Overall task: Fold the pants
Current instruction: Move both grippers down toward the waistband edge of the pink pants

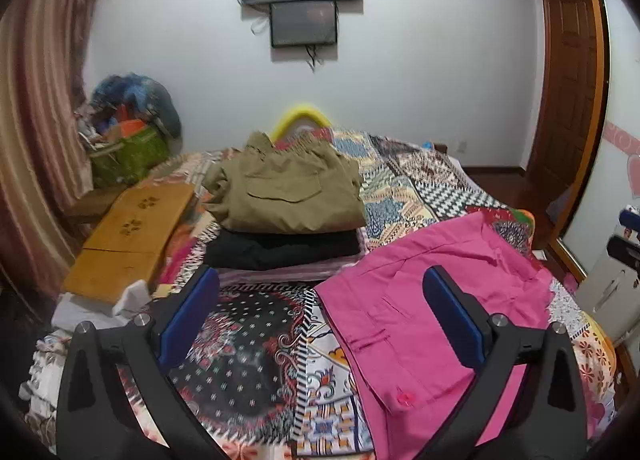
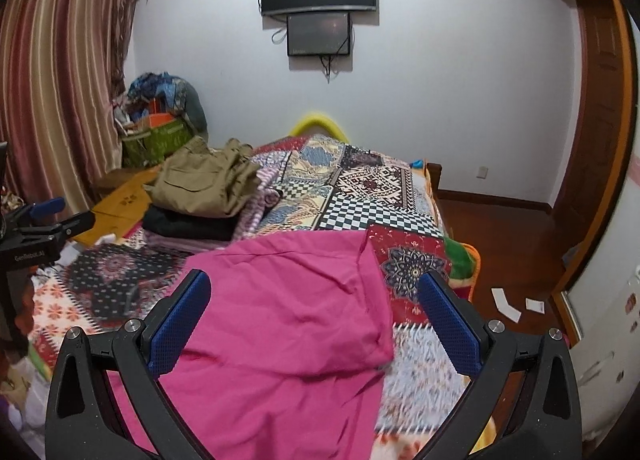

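On the patterned bed (image 2: 400,196), pink pants (image 2: 280,312) are lying soft and limp; both the left gripper (image 1: 320,312) and right gripper (image 2: 316,320) are hovering wide apart, so gripping the waistband edge is advisable

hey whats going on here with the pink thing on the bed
A person is folding laundry on the bed with a hand-held gripper in each hand. The pink pants lie spread and rumpled on the patterned bedspread, not yet folded. The left hand-held gripper and the right hand-held gripper are both open above them, holding nothing. Further back sits a stack of folded clothes, khaki pants on top of a black garment.
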A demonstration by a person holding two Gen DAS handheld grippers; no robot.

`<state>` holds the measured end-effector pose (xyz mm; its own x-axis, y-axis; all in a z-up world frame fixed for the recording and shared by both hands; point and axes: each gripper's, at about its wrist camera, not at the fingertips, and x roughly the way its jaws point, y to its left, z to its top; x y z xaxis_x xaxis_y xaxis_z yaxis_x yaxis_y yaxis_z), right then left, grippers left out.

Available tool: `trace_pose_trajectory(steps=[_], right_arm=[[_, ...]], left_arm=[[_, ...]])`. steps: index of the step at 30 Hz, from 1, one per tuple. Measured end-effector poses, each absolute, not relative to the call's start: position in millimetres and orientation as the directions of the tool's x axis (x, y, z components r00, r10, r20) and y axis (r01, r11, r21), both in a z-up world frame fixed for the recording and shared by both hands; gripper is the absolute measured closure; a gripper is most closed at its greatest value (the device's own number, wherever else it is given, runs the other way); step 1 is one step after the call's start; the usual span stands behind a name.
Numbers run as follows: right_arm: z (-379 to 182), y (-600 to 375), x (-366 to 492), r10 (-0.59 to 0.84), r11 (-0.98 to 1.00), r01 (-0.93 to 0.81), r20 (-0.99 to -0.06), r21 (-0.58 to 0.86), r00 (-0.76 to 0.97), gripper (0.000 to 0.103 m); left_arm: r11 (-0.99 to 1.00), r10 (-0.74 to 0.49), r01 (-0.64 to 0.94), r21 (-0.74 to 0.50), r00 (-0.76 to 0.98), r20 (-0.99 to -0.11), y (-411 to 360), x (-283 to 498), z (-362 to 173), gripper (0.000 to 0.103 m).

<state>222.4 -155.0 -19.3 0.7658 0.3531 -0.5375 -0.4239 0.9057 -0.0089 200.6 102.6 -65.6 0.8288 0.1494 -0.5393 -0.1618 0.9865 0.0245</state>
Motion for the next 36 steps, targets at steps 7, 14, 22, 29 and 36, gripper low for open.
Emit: trace_pose_trajectory(steps=[7,14,22,29,36], right_arm=[[-38,-156,296,0.351,0.903,-0.429,-0.593,0.011,0.725,0.000],[-68,-151,349,0.346,0.887,-0.463,-0.655,-0.006,0.672,0.000],[-115,-142,398,0.359,0.862,-0.507,-0.738,0.026,0.572,0.006],[-138,-136,423,0.349,0.843,-0.538,-0.778,0.016,0.523,0.006],[-158,-130,444,0.372,0.830,-0.555,-0.797,0.055,0.476,0.012]], left_arm=[[0.992,0.105,-0.123,0.016,0.768,-0.632,128,273,-106,0.000],[0.993,0.086,-0.115,0.005,0.707,-0.702,148,324,-149,0.010],[0.999,0.043,-0.029,0.032,0.649,-0.760,135,357,-199,0.012],[1.000,-0.017,-0.001,-0.021,0.575,-0.818,146,367,-230,0.012],[0.998,-0.056,0.003,-0.065,0.538,-0.841,147,382,-246,0.020]])
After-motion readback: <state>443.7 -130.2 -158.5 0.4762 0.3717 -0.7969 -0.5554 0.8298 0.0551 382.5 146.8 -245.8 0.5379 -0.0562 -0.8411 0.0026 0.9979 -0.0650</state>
